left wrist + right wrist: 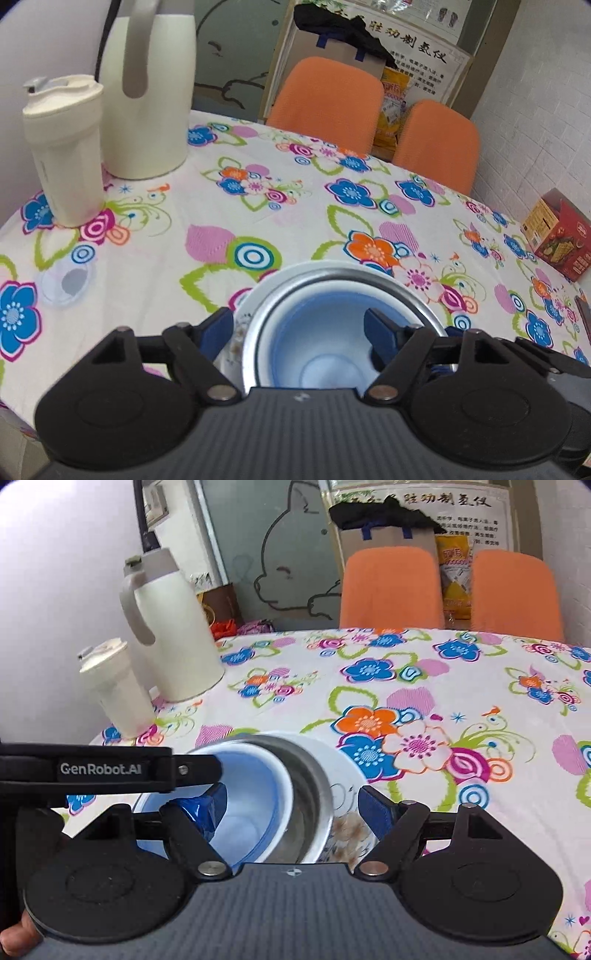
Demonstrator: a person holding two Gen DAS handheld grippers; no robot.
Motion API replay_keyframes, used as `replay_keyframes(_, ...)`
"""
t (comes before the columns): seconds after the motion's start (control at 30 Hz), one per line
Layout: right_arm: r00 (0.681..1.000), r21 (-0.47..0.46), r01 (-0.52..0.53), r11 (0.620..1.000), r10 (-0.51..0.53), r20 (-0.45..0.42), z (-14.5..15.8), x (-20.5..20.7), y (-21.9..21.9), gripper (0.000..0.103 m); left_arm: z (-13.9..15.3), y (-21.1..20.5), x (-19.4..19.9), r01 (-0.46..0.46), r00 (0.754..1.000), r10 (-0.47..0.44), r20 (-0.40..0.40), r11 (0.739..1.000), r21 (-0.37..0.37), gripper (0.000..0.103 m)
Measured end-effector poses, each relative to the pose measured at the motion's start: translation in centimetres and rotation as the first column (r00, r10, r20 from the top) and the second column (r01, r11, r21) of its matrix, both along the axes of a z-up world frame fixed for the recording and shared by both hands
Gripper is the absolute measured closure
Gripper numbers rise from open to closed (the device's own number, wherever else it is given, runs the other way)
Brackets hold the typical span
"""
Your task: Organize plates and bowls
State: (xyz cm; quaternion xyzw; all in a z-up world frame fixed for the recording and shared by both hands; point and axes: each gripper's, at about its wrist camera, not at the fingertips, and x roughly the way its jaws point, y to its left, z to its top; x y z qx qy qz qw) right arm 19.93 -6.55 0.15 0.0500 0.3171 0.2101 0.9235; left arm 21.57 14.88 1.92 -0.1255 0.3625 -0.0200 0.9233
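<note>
A stack sits on the flowered table: a white floral plate point(240, 325) point(343, 812) at the bottom, a steel bowl point(343, 277) point(310, 786) on it, and a white bowl with a blue inside point(317, 350) point(251, 794) in the steel one. My left gripper point(299, 328) is open over the stack, one finger outside the steel rim and the other inside the blue bowl. In the right wrist view, one of its fingers point(199, 766) reaches the blue bowl's rim. My right gripper point(290, 808) is open, straddling the bowls' right walls, gripping nothing.
A white thermos jug point(147, 99) point(173, 635) and a white tumbler point(64, 147) point(114, 690) stand at the table's far left. Two orange chairs point(325, 103) point(391, 587) are behind the table. A red box point(557, 232) lies at the right edge. A hand point(14, 938) shows bottom left.
</note>
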Motion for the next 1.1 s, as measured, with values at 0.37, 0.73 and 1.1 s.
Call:
replay_keyframes(0.37,0.982,0.068,0.182,0.981,-0.184,0.03,0.3,-4.0,-6.2,0.038,1.9,-1.8,-4.6,0.014,0.998,-0.014,0.059,1.0,-0.004,0.025)
replay_keyframes(0.73,0.95,0.041,0.3,0.953,-0.302,0.074,-1.3,-12.6,-9.5,0.036,-1.2,-8.8,-14.2,0.094,0.989,-0.103,0.105,0.991,0.093,0.006)
replay_keyframes(1.1,0.906,0.018,0.393,0.919,-0.391,0.162,-1.0,-19.0,-10.4,0.035,-2.9,-11.2,-20.5,0.07,0.984,-0.1,0.145,0.978,0.198,0.006)
